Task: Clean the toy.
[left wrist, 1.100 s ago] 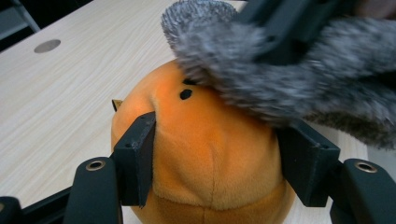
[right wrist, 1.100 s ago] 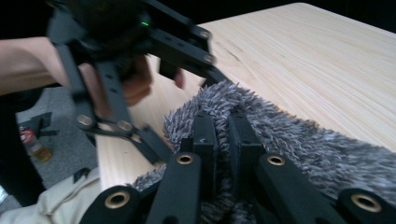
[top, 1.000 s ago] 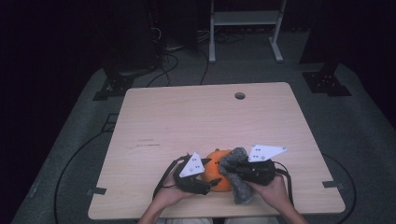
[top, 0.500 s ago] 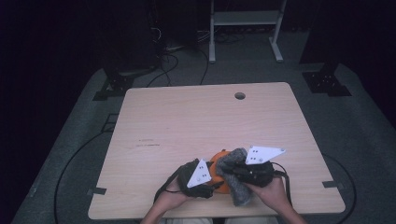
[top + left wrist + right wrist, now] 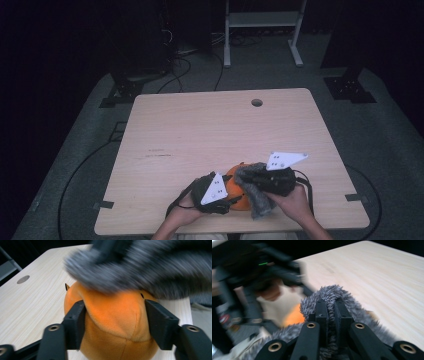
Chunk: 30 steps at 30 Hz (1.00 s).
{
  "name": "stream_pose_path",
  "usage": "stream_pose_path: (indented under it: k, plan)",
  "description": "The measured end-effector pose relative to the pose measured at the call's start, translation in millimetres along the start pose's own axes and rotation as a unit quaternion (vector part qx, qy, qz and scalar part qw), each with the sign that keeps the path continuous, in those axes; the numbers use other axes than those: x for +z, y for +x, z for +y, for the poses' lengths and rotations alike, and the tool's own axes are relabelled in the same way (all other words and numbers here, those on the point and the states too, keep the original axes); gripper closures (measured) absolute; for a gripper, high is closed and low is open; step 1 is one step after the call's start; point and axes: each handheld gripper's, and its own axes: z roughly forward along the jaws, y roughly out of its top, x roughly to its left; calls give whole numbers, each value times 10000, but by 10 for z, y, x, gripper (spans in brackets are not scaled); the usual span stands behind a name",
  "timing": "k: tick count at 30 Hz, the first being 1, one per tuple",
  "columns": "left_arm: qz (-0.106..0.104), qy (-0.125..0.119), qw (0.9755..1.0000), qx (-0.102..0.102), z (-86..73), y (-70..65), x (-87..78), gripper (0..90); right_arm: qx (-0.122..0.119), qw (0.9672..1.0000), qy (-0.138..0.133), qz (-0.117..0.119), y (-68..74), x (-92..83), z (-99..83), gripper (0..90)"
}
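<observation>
An orange plush toy sits on the wooden table near its front edge. My left gripper comes at the toy from the left. Its jaws have just been closing, and both pads now press into the toy's sides. A grey fuzzy cloth lies draped over the top and right of the toy. My right gripper is shut on a fold of that cloth.
A round cable hole is in the far part of the table, and faint marks lie left of centre. Beyond the table stand a white frame and black stands, with cables on the grey floor.
My left gripper has slid right up to the orange toy and its jaws have narrowed onto it. The right gripper has stayed in place with the cloth.
</observation>
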Motion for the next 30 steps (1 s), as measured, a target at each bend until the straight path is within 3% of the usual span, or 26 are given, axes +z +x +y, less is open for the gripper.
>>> stream_pose_path:
  k: [4,7,10,11,14,16,17,19,22,23,25,28,30]
  plan:
    - [-113,32,9998,-131,-65,42,-30,405,361,9987,104,-344,-237,-88,-131,826]
    - [-209,-4,9985,-509,-104,122,-41,369,513,9977,167,-421,-292,-153,-241,826]
    - [-161,-63,9957,-914,-62,180,-17,156,463,9976,238,-458,-245,-181,-278,826]
    - [-140,-69,9960,-879,-26,162,4,110,433,9978,228,-452,-219,-177,-272,825]
    - [-38,0,9987,-507,32,66,69,144,295,9994,47,-169,-100,-136,-201,825]
    - [16,89,9987,-495,-3,84,54,238,46,9999,44,-128,3,-96,-155,824]
    - [38,133,9977,-668,-34,119,43,274,-40,9999,49,-141,29,-88,-151,824]
    - [18,153,9946,-1031,-112,199,15,301,41,10000,69,-45,0,-85,-175,824]
    - [62,162,9891,-1464,-202,296,-14,321,141,9997,173,-42,-51,-103,-266,823]
    - [56,156,9881,-1527,-220,315,-19,323,147,9996,223,-33,-49,-114,-301,823]
    - [37,132,9883,-1517,-220,318,-16,323,90,9994,323,-30,-47,-128,-361,822]
    - [-13,94,9926,-1207,-192,263,-7,331,210,9990,390,-111,-125,-156,-391,823]
    - [-67,77,9939,-1102,-179,237,-5,340,326,9984,392,-264,-213,-165,-394,823]
